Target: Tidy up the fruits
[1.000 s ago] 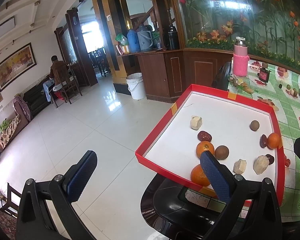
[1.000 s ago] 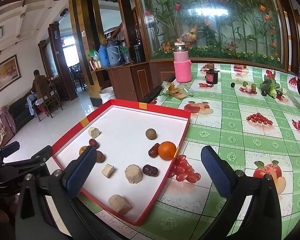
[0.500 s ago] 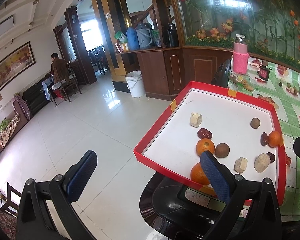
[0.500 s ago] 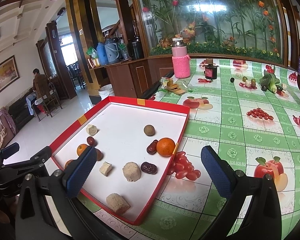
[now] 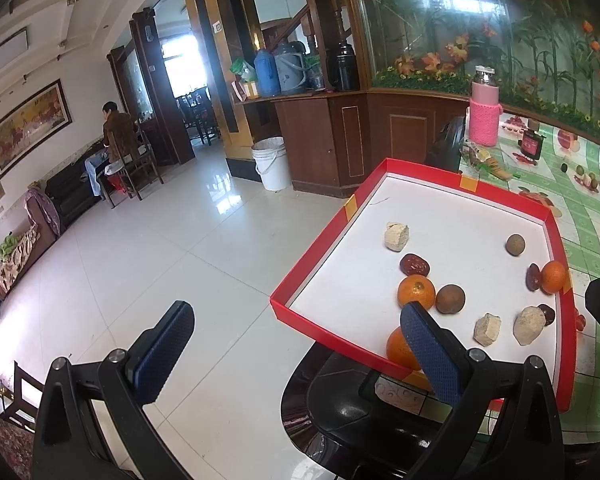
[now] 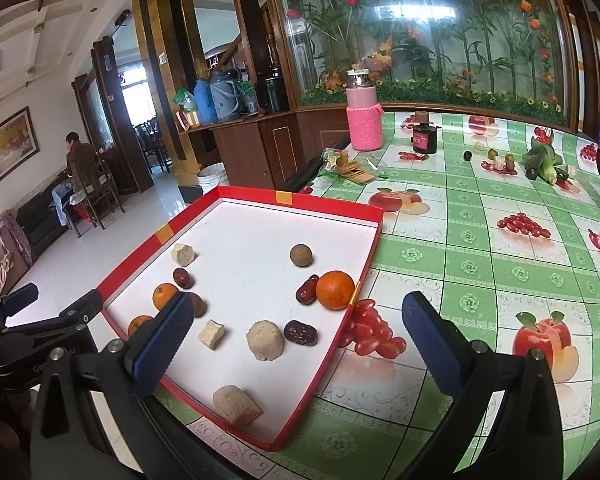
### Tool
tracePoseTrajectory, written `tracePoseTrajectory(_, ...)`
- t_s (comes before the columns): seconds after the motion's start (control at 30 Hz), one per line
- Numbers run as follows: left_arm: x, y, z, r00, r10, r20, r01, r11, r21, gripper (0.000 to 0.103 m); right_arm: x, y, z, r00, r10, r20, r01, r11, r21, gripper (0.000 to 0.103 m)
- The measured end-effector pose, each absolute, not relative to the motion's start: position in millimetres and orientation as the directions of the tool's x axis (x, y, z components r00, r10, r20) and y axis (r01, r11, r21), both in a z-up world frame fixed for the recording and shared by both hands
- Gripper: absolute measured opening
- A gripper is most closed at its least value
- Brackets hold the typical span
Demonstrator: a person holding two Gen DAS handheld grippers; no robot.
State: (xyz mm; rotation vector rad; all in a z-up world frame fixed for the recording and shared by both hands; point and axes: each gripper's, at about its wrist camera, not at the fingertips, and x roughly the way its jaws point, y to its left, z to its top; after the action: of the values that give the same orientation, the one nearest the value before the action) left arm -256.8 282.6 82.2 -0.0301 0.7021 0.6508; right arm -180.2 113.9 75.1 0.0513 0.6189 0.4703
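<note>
Fruit scattered in red tray [image 6: 367,257] on surface; both tongs, left [image 5: 296,348] & right [image 6: 300,336], spread wide, empty. Risk: round orange [image 6: 335,290] rolls if nudged off-centre

A table [image 6: 480,248] with green checked cloth carries a red-rimmed tray [image 6: 300,200] and pink bottle [image 6: 365,120].

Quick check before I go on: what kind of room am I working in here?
Most likely a home's dining and living area: a table under a fruit-print tablecloth, thermos flasks on a wooden sideboard, and a framed painting above a sofa.
</note>
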Motion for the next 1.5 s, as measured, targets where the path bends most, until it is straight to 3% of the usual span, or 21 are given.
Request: tracePoseTrajectory(1.5, -254, 304, 71, 0.546, 0.540, -0.641, -0.583, 0.794, 0.173, 0.103, -173, 135, 65, 0.676, 0.434, -0.596, -0.415, 0.892, 0.179, 0.103)
